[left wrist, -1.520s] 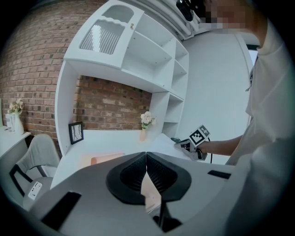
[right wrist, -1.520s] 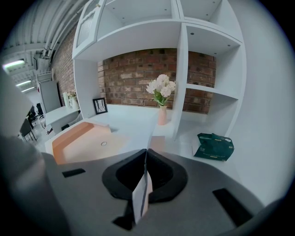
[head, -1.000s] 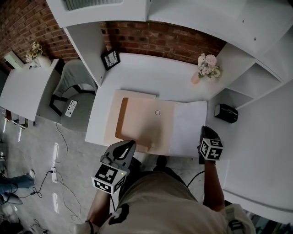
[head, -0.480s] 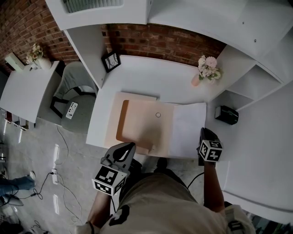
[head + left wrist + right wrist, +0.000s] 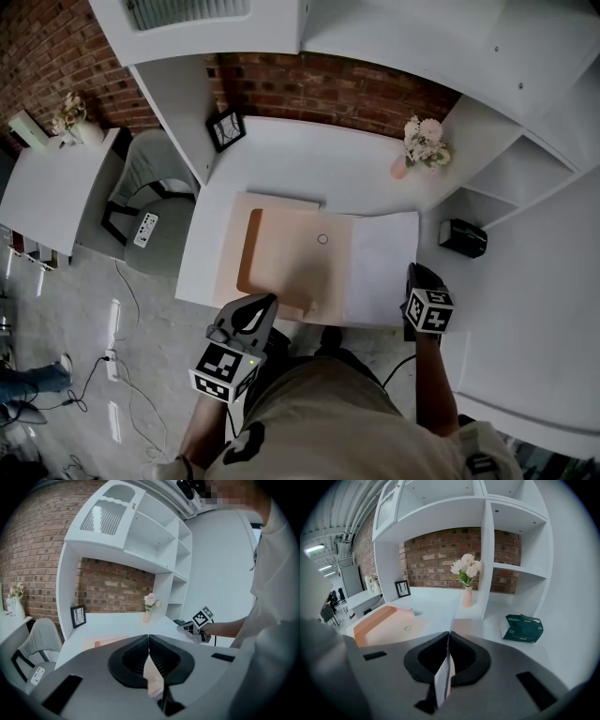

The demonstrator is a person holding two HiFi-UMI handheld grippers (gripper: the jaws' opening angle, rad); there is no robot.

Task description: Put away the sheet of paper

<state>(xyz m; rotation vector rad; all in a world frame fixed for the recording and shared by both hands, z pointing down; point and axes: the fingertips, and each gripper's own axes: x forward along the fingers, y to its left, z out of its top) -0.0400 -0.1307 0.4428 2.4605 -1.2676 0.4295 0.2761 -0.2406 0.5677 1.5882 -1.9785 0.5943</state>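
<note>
A white sheet of paper point(image 5: 382, 267) lies on the white desk point(image 5: 309, 164), its left edge against an open peach folder point(image 5: 291, 253) with a small ring clasp point(image 5: 322, 239). My right gripper point(image 5: 412, 275) is shut on the sheet's near right corner; in the right gripper view the white sheet point(image 5: 443, 679) stands pinched between the jaws of that gripper point(image 5: 448, 634). At the folder's near edge, my left gripper point(image 5: 268, 301) is shut on a peach flap point(image 5: 153, 674), which shows between its jaws point(image 5: 148, 637).
A pink vase of flowers point(image 5: 422, 141) and a framed picture point(image 5: 226, 122) stand at the back of the desk. A dark green box point(image 5: 462, 235) sits in the low shelf bay on the right. A grey chair point(image 5: 150, 187) stands to the left.
</note>
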